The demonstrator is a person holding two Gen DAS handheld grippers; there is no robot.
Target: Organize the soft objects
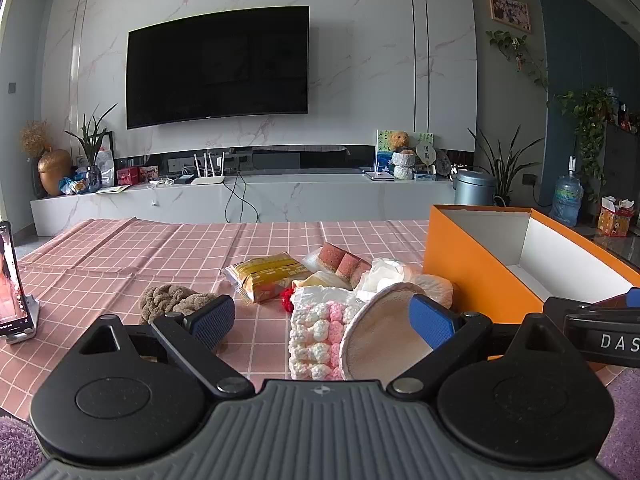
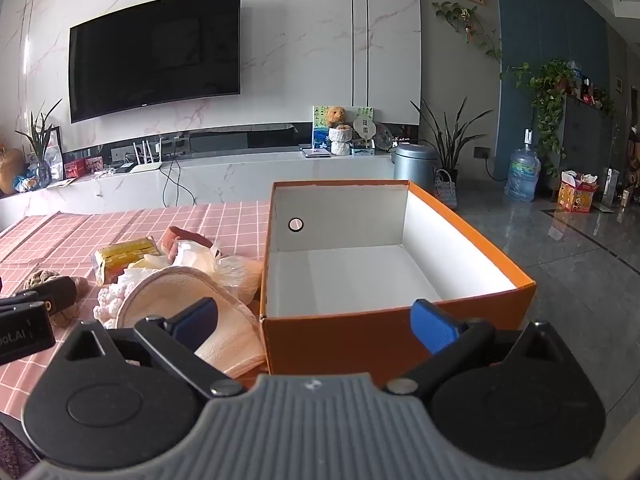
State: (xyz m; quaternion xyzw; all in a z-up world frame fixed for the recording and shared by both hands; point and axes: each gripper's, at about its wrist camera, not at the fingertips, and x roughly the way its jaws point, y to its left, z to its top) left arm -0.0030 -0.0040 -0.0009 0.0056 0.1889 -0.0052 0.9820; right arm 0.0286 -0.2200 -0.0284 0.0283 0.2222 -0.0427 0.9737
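Note:
A pile of soft things lies on the pink checked tablecloth [image 1: 160, 252]: a pink-and-white fluffy knit [image 1: 316, 332], a beige round pad [image 1: 384, 336], a brown knit bundle [image 1: 172, 300], a yellow sponge pack [image 1: 268, 276], pink sponges [image 1: 340, 260] and white crumpled plastic [image 1: 384, 272]. My left gripper [image 1: 324, 318] is open, low over the table, with the knit and the pad between its fingers. An orange box [image 2: 400, 332] with an empty white inside stands at the right. My right gripper [image 2: 316, 322] is open and empty before the box's near wall; the beige pad [image 2: 180, 296] lies by its left finger.
A phone on a stand [image 1: 12, 284] sits at the table's left edge. A purple rug [image 1: 624, 420] lies below the table. Beyond are a TV wall and cabinet [image 1: 260, 192], a grey bin [image 2: 414, 162] and a water bottle [image 2: 522, 174] on the tiled floor.

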